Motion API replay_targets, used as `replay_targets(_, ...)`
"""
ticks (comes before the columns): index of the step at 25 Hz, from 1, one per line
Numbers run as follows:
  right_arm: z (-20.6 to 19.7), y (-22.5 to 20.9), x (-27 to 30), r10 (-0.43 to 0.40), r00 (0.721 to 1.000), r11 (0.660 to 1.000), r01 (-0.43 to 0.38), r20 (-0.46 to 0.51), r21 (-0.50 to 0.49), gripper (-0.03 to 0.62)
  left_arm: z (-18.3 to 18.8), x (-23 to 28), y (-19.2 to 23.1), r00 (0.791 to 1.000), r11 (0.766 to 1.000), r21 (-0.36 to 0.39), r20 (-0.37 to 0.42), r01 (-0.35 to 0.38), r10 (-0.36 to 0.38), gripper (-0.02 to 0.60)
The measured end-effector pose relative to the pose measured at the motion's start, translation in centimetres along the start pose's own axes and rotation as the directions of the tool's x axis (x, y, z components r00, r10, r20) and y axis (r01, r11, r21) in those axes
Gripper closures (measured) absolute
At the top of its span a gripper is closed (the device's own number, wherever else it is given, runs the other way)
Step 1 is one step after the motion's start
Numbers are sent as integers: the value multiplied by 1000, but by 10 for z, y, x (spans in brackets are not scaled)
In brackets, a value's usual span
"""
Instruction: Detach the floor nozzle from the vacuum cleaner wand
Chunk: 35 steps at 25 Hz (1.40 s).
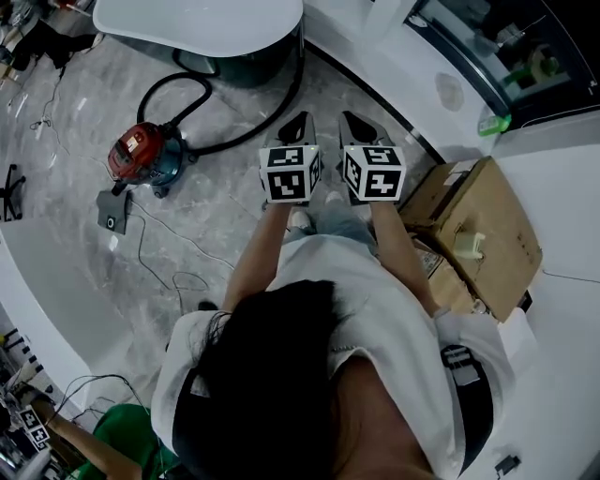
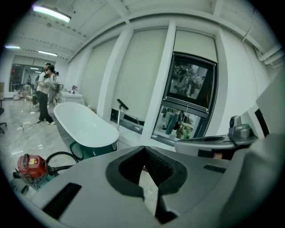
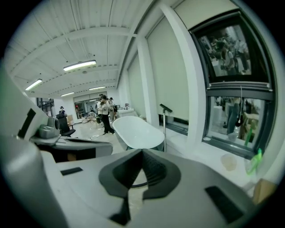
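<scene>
The red canister vacuum cleaner (image 1: 141,155) stands on the marble floor at the left, also seen low in the left gripper view (image 2: 31,167). Its black hose (image 1: 234,139) curves off toward the bathtub. A dark grey flat part (image 1: 112,211), perhaps a nozzle, lies beside the canister. A thin upright pole with a black angled head (image 2: 120,111) (image 3: 164,116) stands behind the tub; whether it is the wand I cannot tell. My left gripper (image 1: 298,120) (image 2: 144,151) and right gripper (image 1: 353,118) (image 3: 141,153) are held side by side in the air, both shut and empty, well away from the vacuum.
A white bathtub (image 1: 202,23) (image 2: 84,127) stands ahead. Cardboard boxes (image 1: 478,225) are stacked at the right by a white ledge with a green bottle (image 1: 494,124). Thin cables (image 1: 159,248) trail over the floor. People (image 2: 44,95) stand far off in the room.
</scene>
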State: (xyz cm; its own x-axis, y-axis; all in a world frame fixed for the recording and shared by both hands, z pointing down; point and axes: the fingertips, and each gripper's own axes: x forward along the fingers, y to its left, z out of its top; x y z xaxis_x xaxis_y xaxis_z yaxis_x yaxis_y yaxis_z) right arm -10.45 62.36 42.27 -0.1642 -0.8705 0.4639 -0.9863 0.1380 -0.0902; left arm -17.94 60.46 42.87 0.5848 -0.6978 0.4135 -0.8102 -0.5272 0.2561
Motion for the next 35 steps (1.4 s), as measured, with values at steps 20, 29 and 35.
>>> replay_targets(20,36,-32,52,40,999,999,-41,37,28,579,27,54,12,1000,1000,9,5,-12,12,578)
replay_targets(29,64,-60,89,46,999,999,-46,29,3,579,64,93,14,999,998,-58,43,8,-5,578)
replay_targets(35,84,-79,115,60,998,998,-60,28,-24,579,94,120,18,997,999,-51,74,-2,6,578)
